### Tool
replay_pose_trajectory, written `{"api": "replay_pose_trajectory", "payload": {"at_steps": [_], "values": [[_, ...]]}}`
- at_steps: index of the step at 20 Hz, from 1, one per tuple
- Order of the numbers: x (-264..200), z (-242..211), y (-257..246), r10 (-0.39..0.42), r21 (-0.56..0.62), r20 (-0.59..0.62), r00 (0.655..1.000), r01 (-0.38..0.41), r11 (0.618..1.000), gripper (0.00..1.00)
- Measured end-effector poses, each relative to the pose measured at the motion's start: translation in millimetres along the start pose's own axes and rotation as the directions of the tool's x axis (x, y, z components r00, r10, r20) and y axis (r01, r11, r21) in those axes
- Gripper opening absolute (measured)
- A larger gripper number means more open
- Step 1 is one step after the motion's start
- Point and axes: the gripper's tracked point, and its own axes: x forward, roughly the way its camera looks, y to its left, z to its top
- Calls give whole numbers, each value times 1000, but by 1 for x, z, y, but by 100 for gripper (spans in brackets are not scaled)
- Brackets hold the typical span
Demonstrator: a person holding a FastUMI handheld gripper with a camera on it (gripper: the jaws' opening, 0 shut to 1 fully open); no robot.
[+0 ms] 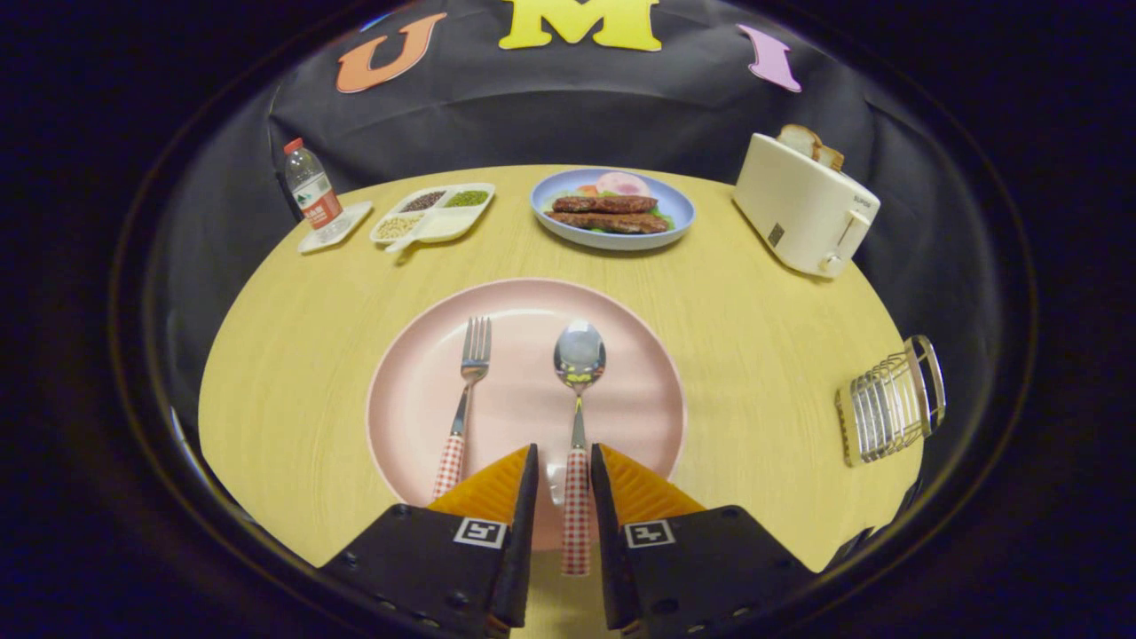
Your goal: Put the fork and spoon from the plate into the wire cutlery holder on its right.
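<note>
Two pieces of cutlery are lying side by side on the pink plate (417, 390) in the middle of the frame, both pointing away from the camera. The fork (468, 390) is sitting on the plate's left half, tines up-frame, its checked handle ending just left of the left finger. The spoon (578, 399) is lying to its right, bowl up-frame, and its checked handle is running down into the gap between the two fingers at the bottom of the frame. The gripper (564, 466) is standing narrowly open around that handle; a little space is showing on each side, so the fingers are flanking the spoon rather than pressing on it, though I cannot tell whether they are touching it. The wire cutlery holder (890, 401) is sitting at the right edge of the round wooden table (293, 355), well apart from the plate. Across the upper part of the frame a water bottle (311, 188), a divided tray (435, 213), a blue plate of food (612, 209) and a toaster (803, 209) holding bread are standing in a row.
</note>
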Motion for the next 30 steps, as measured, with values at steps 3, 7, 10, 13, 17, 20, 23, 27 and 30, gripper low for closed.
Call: {"api": "replay_pose_trajectory", "payload": {"at_steps": [3,7,10,13,17,20,23,27,30], "values": [[4,-1,-4,-16,16,-17,1000,17,1000,12],[-5,2,-1,-1,6,-3,1000,1,1000,6],[-26,10,0,5,-4,24,1000,-5,1000,6],[-54,19,-3,17,-7,47,999,-17,1000,7],[-102,32,-19,33,-39,89,996,-30,999,6],[-138,46,-52,27,-63,134,991,-19,998,7],[-161,51,-99,-7,-47,142,990,14,999,7],[-179,54,-161,-46,-12,153,987,48,999,6],[-185,48,-192,-41,10,135,990,40,999,6]]}}
